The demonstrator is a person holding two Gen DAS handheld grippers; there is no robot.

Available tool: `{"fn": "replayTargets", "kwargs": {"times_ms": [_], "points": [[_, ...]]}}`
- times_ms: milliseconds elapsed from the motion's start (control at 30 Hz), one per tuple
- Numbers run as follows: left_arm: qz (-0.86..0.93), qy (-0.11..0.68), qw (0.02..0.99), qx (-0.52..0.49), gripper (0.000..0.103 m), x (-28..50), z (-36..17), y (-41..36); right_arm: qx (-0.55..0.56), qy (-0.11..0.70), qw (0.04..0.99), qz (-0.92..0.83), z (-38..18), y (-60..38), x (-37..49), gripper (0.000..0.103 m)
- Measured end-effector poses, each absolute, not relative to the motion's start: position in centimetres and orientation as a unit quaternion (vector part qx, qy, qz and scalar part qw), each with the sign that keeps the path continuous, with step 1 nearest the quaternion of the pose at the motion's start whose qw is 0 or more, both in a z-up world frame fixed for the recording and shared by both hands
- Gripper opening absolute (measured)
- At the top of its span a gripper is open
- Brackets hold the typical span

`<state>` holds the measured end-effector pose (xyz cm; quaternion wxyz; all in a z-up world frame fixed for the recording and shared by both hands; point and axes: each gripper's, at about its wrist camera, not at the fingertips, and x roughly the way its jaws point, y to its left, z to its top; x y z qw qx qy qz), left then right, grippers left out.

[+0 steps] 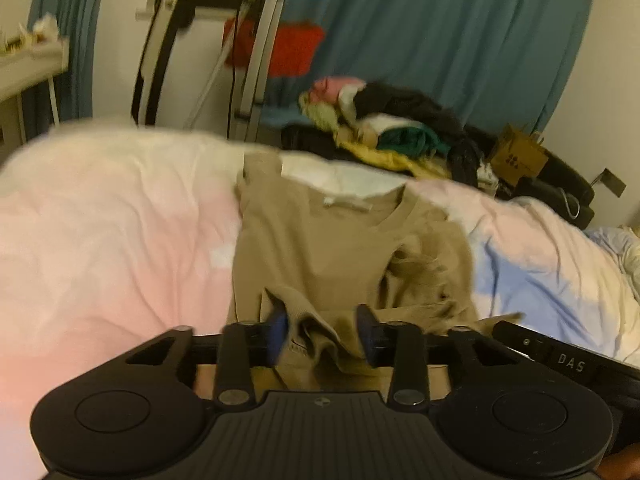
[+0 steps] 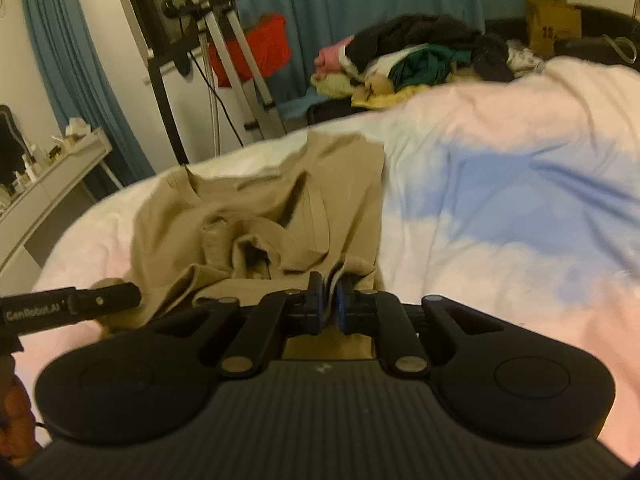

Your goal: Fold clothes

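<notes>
My right gripper point(image 2: 329, 300) is pinched tight on the near edge of the tan shirt point(image 2: 256, 216). My left gripper point(image 1: 322, 330) has its fingers apart, with a bunch of the same near edge between them, not squeezed. The shirt lies on the pink and blue blanket point(image 2: 500, 208), running away from me, neck at the far end. Both grippers sit at its near end. A pile of clothes point(image 2: 416, 52) waits far off.
</notes>
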<state>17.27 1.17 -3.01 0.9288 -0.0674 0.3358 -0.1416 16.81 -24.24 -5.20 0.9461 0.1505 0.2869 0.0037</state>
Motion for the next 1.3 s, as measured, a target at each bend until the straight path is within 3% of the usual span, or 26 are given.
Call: {"fn": "replayTargets", "kwargs": {"times_ms": [33, 67, 100, 133, 167, 367, 500, 1100, 1300], "points": [[-0.143, 0.326, 0.932, -0.065, 0.047, 16.3, -2.3, 1.1, 0.148, 0.278, 0.949, 0.008, -4.5, -24.2, 16.0, 0.040], [-0.144, 0.316, 0.936, -0.062, 0.053, 15.2, -1.5, 1.1, 0.148, 0.267, 0.952, 0.013, -3.8, -24.1, 15.0, 0.058], [-0.146, 0.306, 0.939, -0.059, 0.058, 14.2, -0.8, 1.0, 0.148, 0.257, 0.955, 0.018, -3.0, -24.1, 14.0, 0.089], [-0.147, 0.296, 0.942, -0.055, 0.073, 13.2, 0.0, 1.0, 0.150, 0.242, 0.958, 0.021, -2.2, -24.0, 12.8, 0.094], [-0.143, 0.283, 0.947, -0.045, 0.087, 11.9, 0.8, 0.8, 0.147, 0.233, 0.961, 0.022, -1.5, -23.8, 11.7, 0.094], [-0.147, 0.225, 0.963, 0.014, 0.102, 5.7, 4.0, -0.3, 0.126, 0.193, 0.973, 0.023, 1.3, -23.0, 5.9, 0.094], [-0.143, 0.219, 0.965, 0.033, 0.103, 3.4, 4.8, -0.7, 0.115, 0.176, 0.978, 0.014, 1.9, -22.9, 3.8, 0.094], [-0.141, 0.498, 0.831, -0.203, 0.098, 5.6, -4.7, 4.4, 0.122, 0.244, 0.962, -0.015, -1.7, -22.0, 3.5, 0.094], [-0.106, 0.527, 0.818, -0.207, 0.088, 6.7, -7.2, 4.0, 0.250, 0.314, 0.916, 0.019, -3.9, -23.7, 4.2, 0.094]]}}
